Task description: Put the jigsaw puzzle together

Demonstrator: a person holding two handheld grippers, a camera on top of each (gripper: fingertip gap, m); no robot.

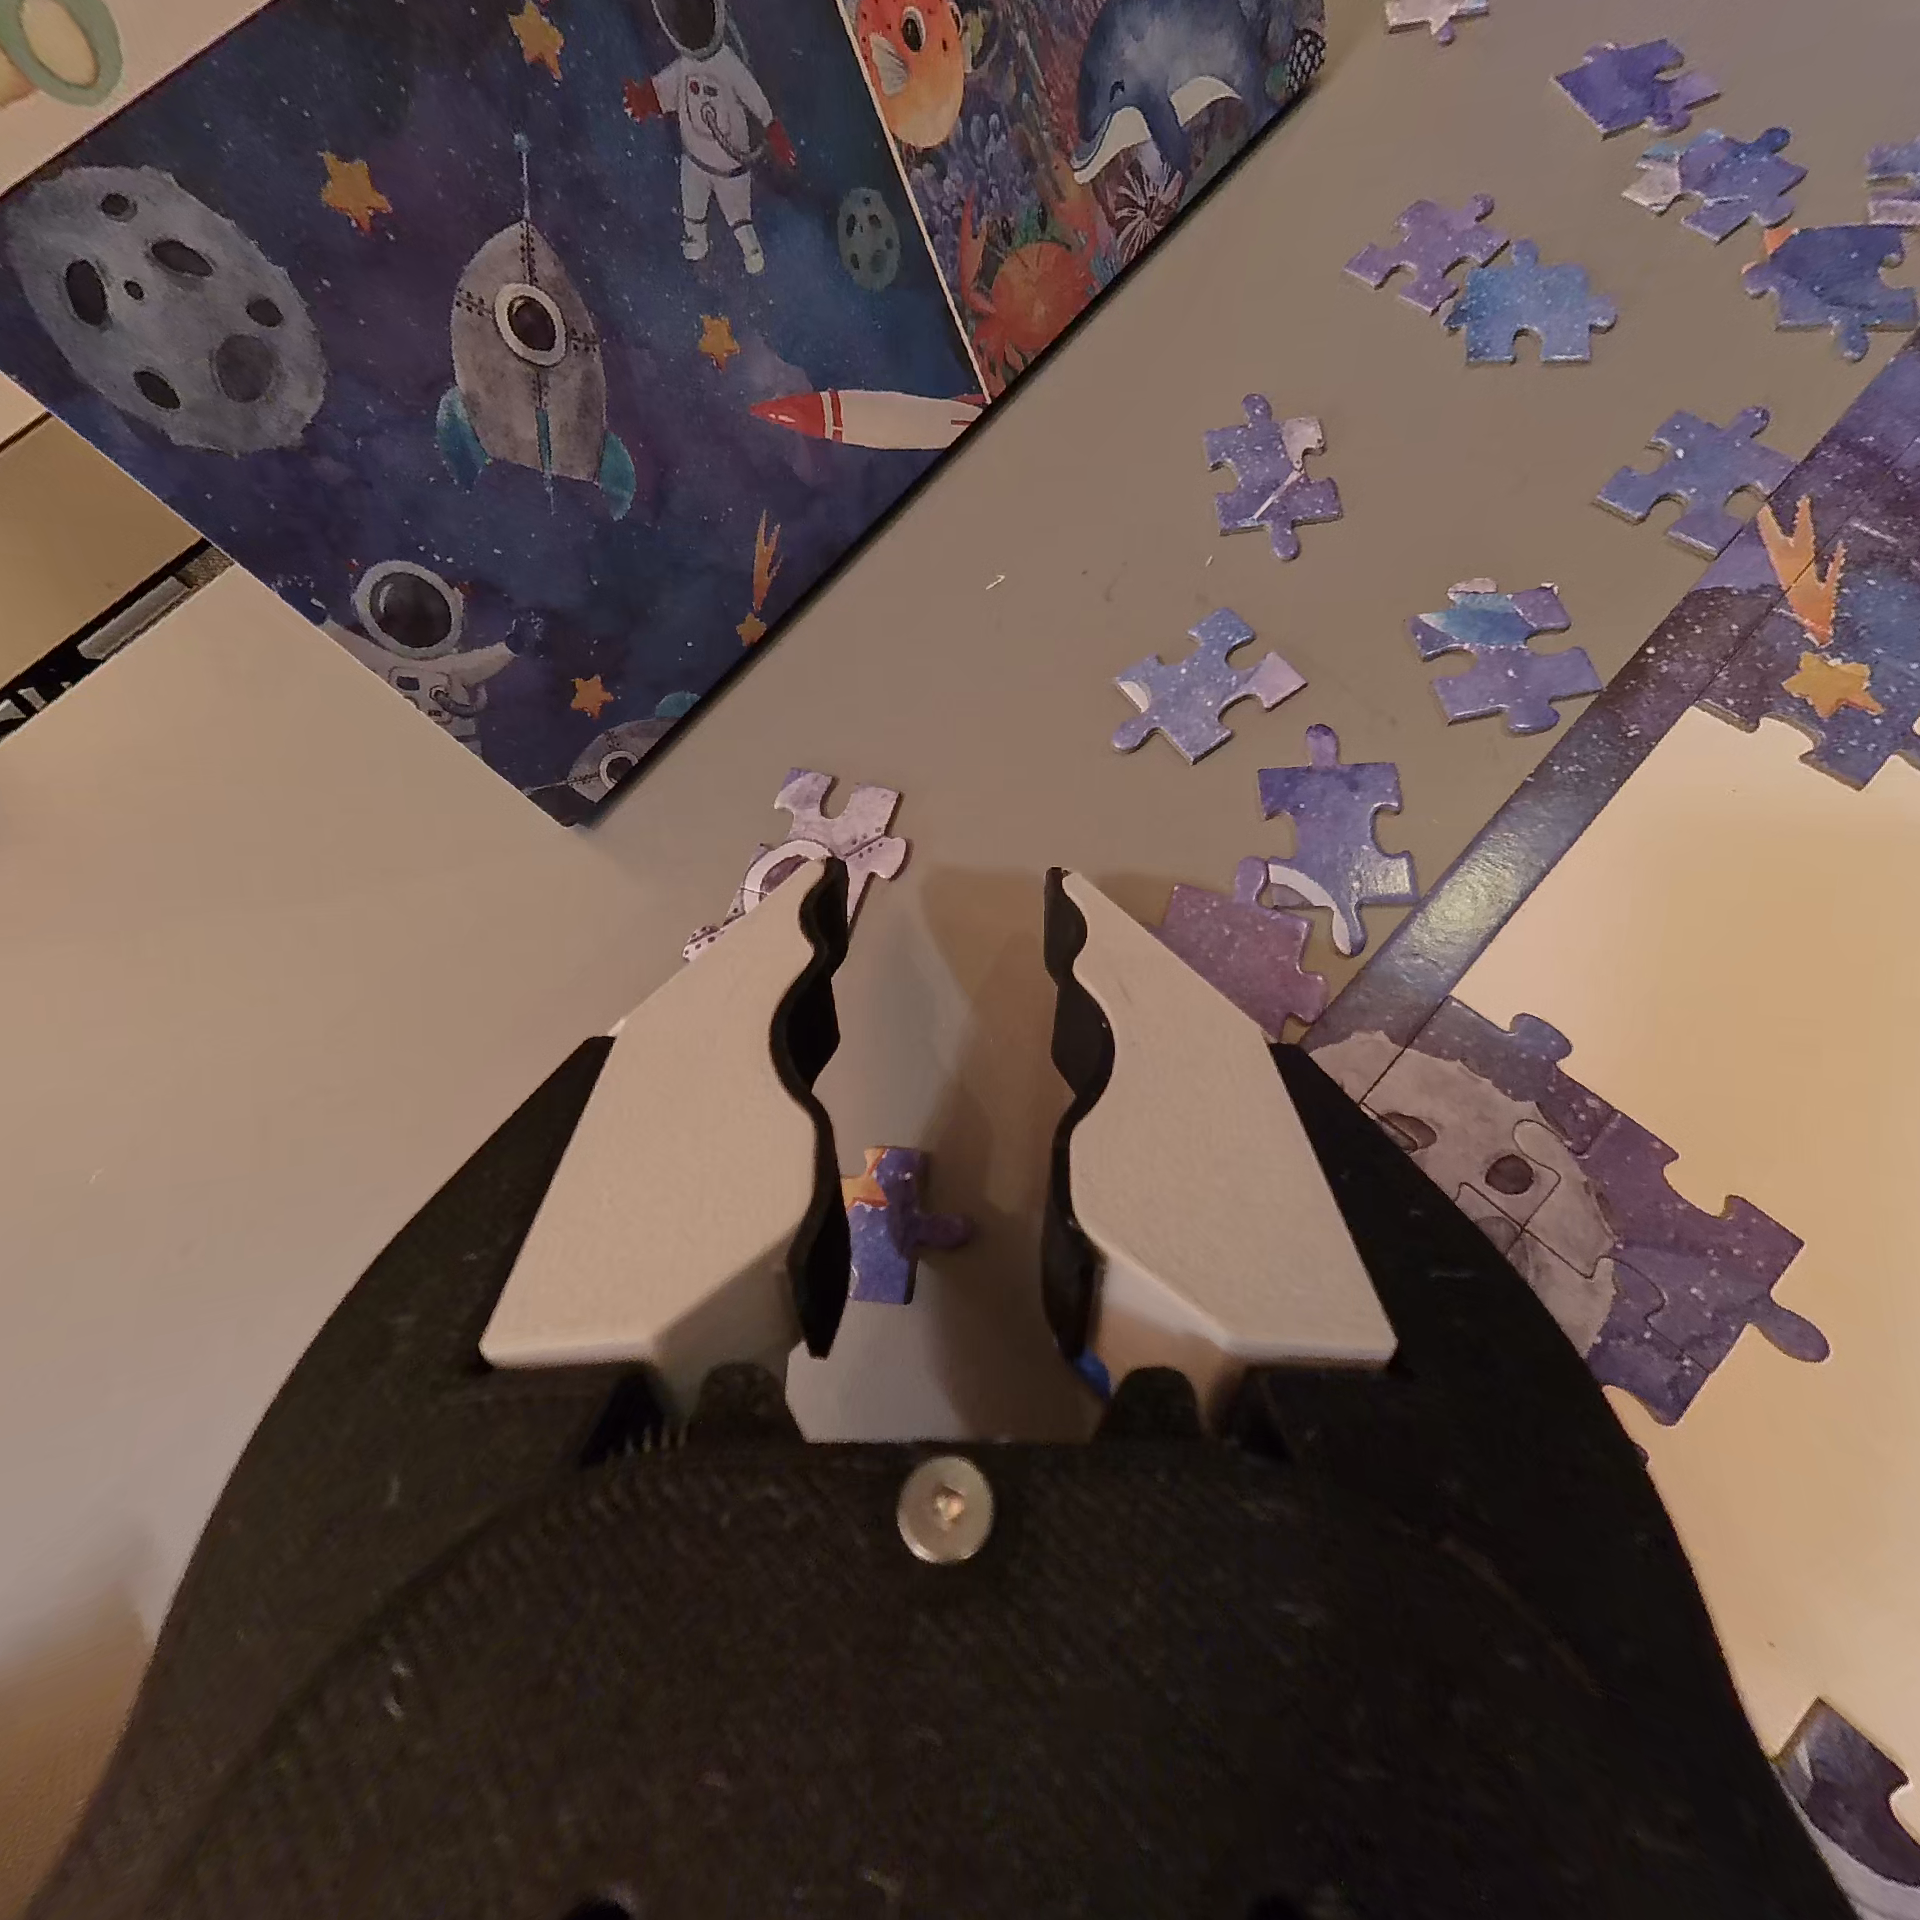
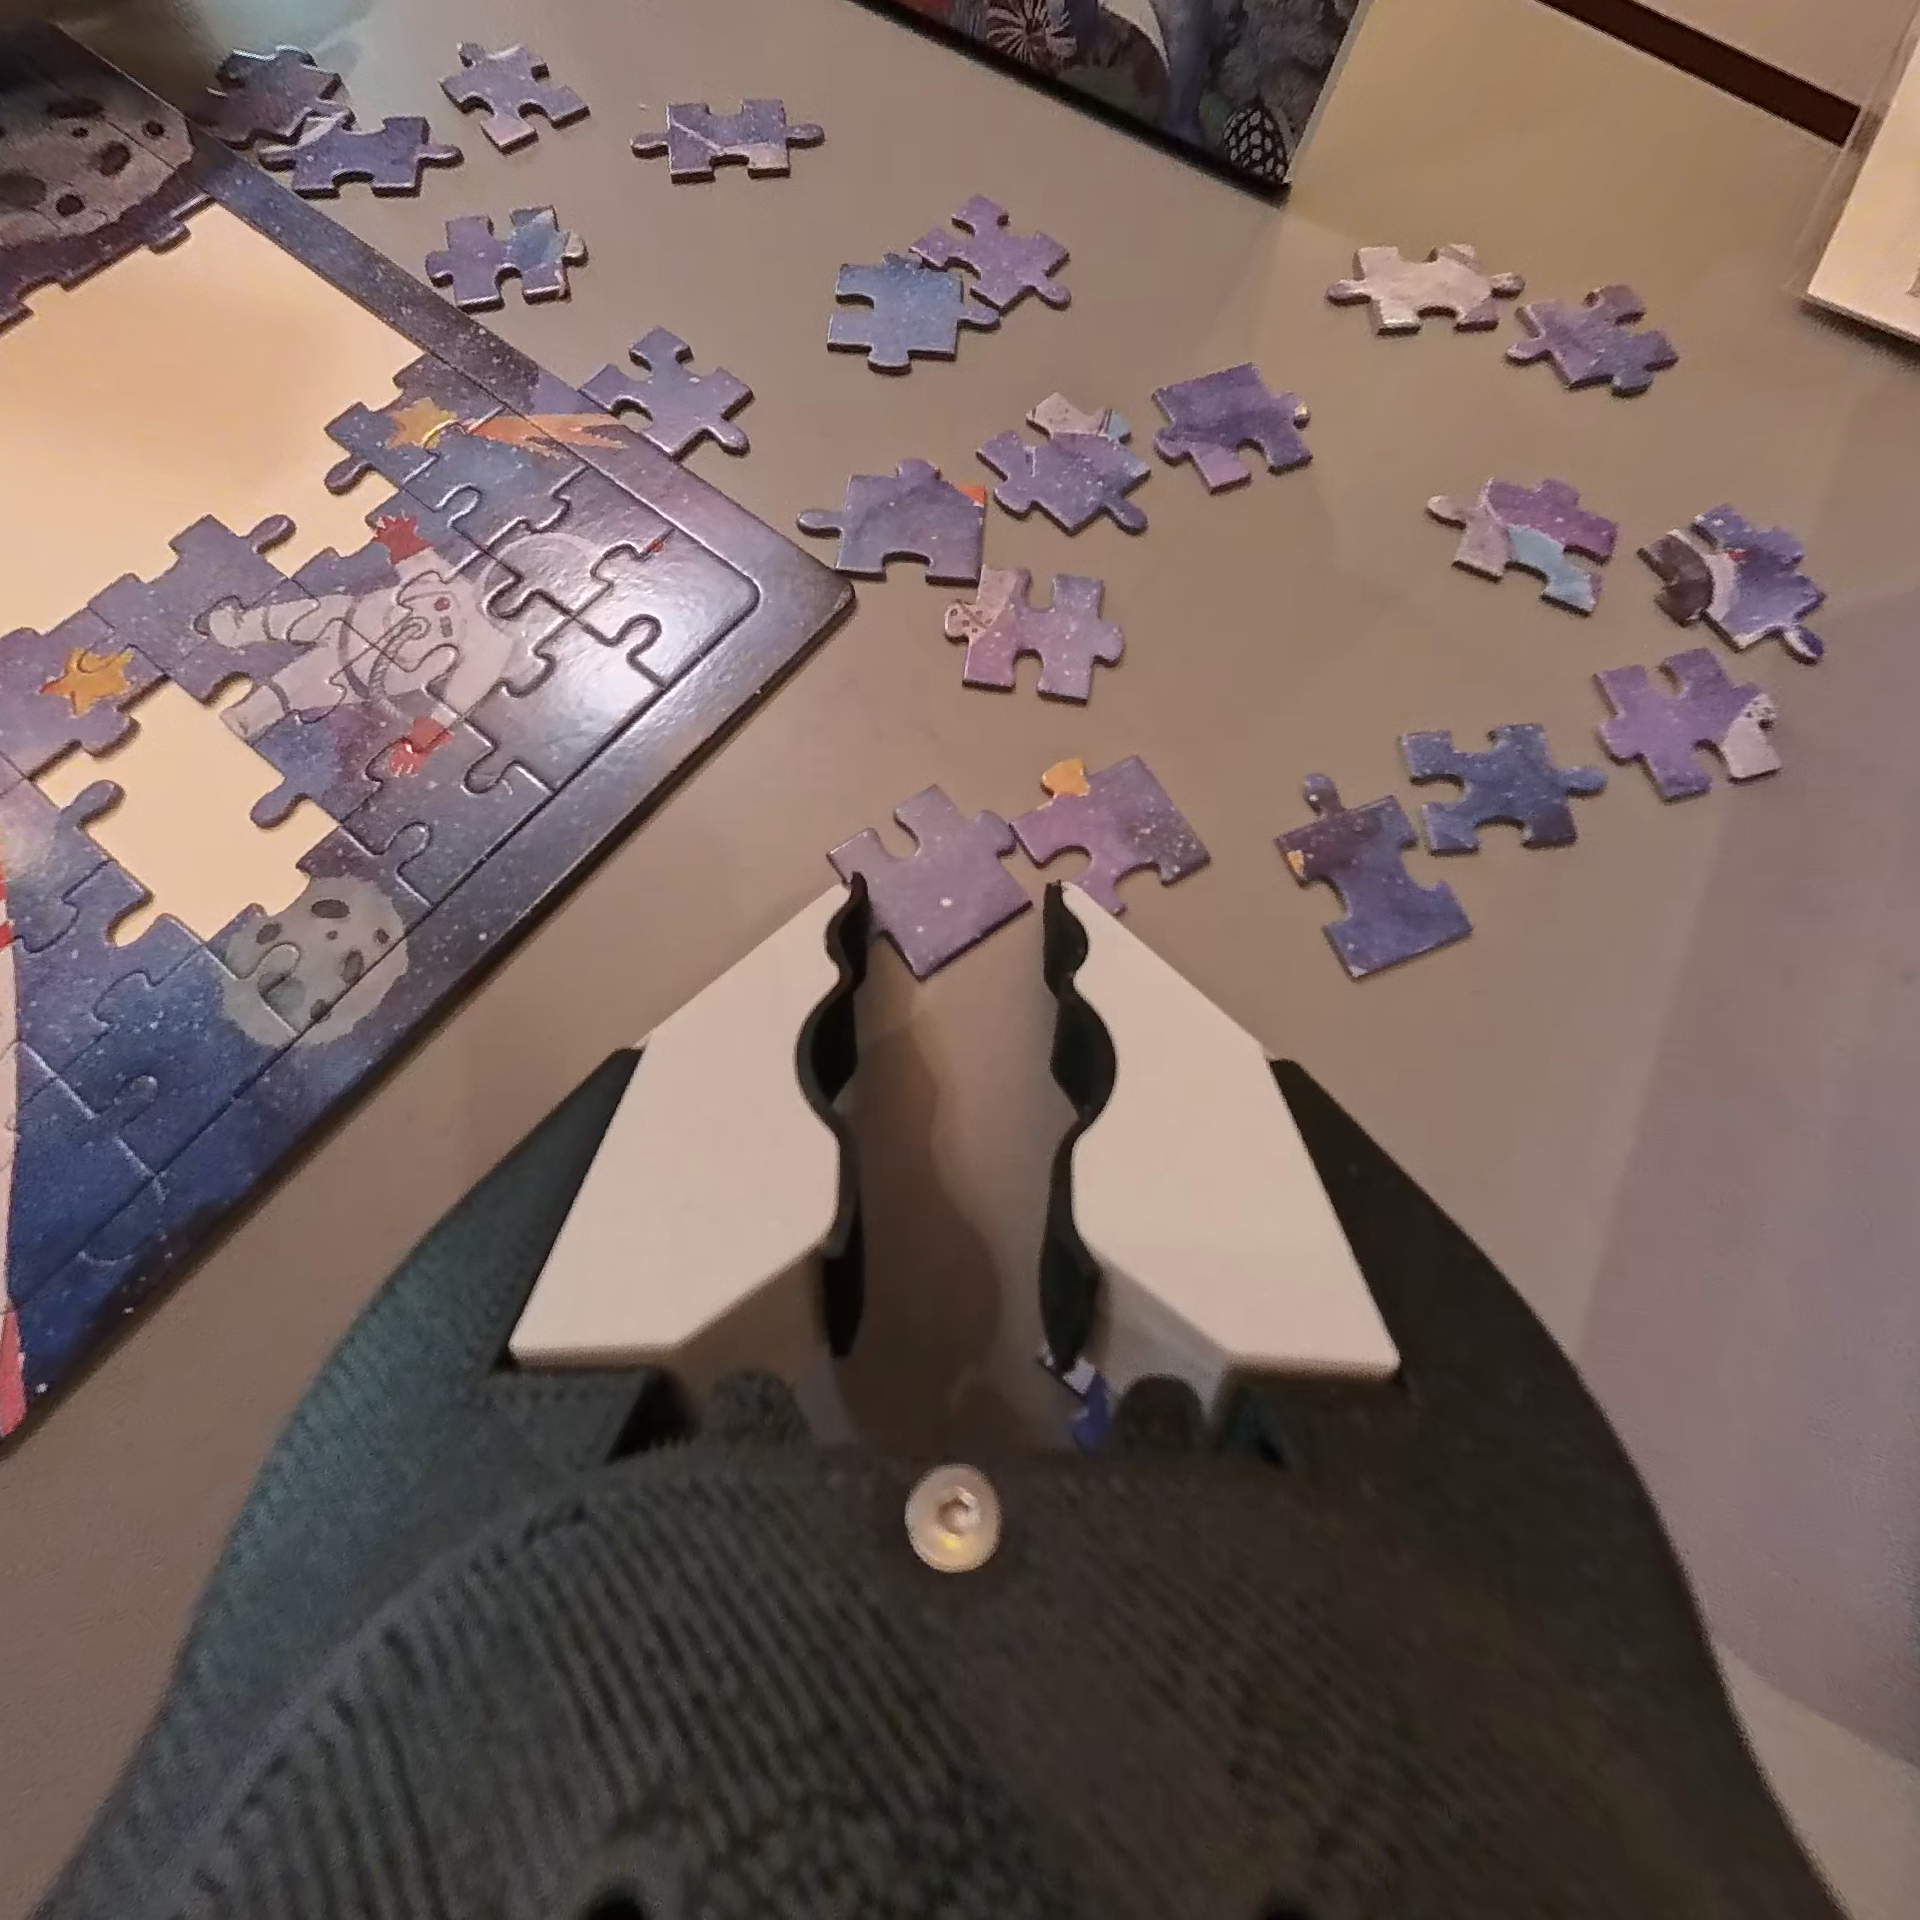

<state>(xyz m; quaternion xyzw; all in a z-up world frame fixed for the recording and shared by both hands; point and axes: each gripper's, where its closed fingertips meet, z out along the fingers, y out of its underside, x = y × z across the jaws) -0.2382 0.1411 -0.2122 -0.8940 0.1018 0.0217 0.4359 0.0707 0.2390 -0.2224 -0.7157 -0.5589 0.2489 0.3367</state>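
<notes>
In the left wrist view my left gripper is open, with nothing between its fingers, low over the grey table. Its left fingertip covers part of a pale purple puzzle piece. A blue piece with an orange star lies on the table below the jaws. In the right wrist view my right gripper is open above a purple starry piece that lies flat between the fingertips; the pads do not press on it. A purple piece with an orange tab lies just beside it.
A half-filled space puzzle in its dark frame lies left of the right gripper, and shows in the left wrist view. Several loose purple pieces are scattered on the table. The picture box stands beyond the left gripper. The gap from one gripper's tips to the other's is roughly 35 cm.
</notes>
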